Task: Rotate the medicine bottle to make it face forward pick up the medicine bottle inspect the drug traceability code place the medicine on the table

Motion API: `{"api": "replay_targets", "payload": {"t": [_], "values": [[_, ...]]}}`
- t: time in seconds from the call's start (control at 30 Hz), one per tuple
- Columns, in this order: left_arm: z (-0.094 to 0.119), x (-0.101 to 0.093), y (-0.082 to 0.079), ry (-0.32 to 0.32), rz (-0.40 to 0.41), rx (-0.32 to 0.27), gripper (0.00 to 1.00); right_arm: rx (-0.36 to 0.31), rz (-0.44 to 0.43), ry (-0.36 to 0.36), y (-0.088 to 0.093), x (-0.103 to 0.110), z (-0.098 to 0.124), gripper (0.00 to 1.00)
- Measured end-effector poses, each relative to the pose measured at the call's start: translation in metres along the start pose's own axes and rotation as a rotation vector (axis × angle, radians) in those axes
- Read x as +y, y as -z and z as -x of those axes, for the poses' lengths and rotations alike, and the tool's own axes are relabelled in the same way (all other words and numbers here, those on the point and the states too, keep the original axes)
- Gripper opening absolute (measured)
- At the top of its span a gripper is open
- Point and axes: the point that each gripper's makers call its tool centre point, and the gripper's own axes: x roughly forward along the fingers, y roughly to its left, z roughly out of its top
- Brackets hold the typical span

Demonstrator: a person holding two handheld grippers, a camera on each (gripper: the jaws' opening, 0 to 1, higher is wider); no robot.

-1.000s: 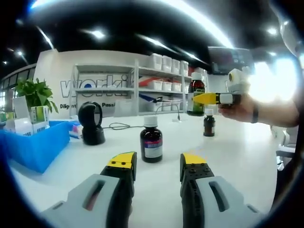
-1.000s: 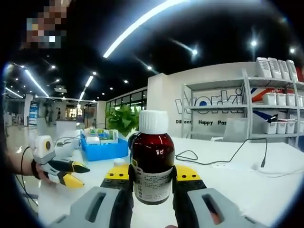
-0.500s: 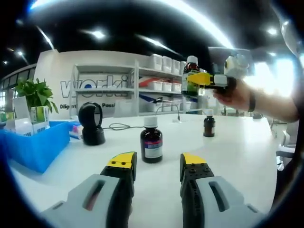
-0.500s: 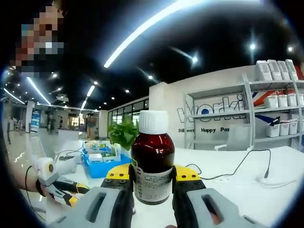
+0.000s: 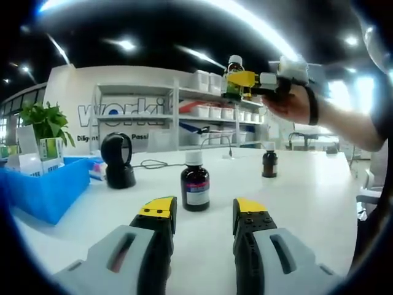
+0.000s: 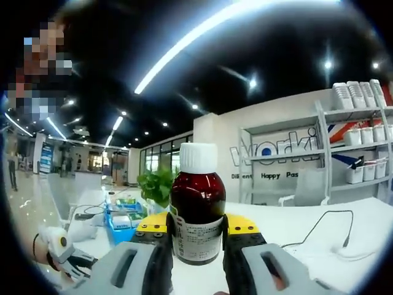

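Aloft above a white table (image 5: pixel 319 203), the right gripper (image 6: pixel 196 230) pinches a brown medicine bottle (image 6: pixel 196 212) by its body, yellow-tipped jaws pressed against either side of the white label, white cap upright. In the left gripper view the same bottle (image 5: pixel 233 77) shows high near the shelving (image 5: pixel 202 110), carried in the right gripper (image 5: pixel 249 80) by a person's hand (image 5: pixel 291 104). The left gripper (image 5: pixel 202 212) hovers low over the table, jaws spread apart and holding nothing, aimed toward a second brown bottle (image 5: pixel 195 189) standing just ahead. A smaller bottle (image 5: pixel 269 159) stands farther back, well apart from it, and a black scanner stand (image 5: pixel 118 160) sits beside a blue bin (image 5: pixel 46 187).

The step in hand appears to be inspection of the traceability code. To do it well, the bottle should be kept upright and steady, turned slowly so the printed label squarely faces the viewer, with the jaws clear of the code. Grip should be firm enough that the smooth glass does not slide. Fine print on the label is too small to read.
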Motion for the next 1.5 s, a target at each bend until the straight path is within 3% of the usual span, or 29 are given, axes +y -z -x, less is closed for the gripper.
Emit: {"api": "replay_targets", "payload": {"t": [0.3,0.5,1.13,1.5], "values": [[0.001,-0.001,-0.001,0.004,0.002,-0.005,0.27,-0.023,0.051,-0.019,-0.025,0.007,-0.019,0.26],[0.001,0.0,-0.001,0.006,0.002,-0.008,0.27,-0.024,0.022,-0.023,-0.035,0.005,-0.033,0.26],[0.0,0.0,0.001,0.021,0.003,-0.012,0.27,0.015,0.031,-0.036,-0.037,-0.006,-0.076,0.26],[-0.001,0.0,0.003,0.027,0.012,-0.006,0.27,0.035,0.012,-0.064,-0.023,-0.005,-0.095,0.26]]}}
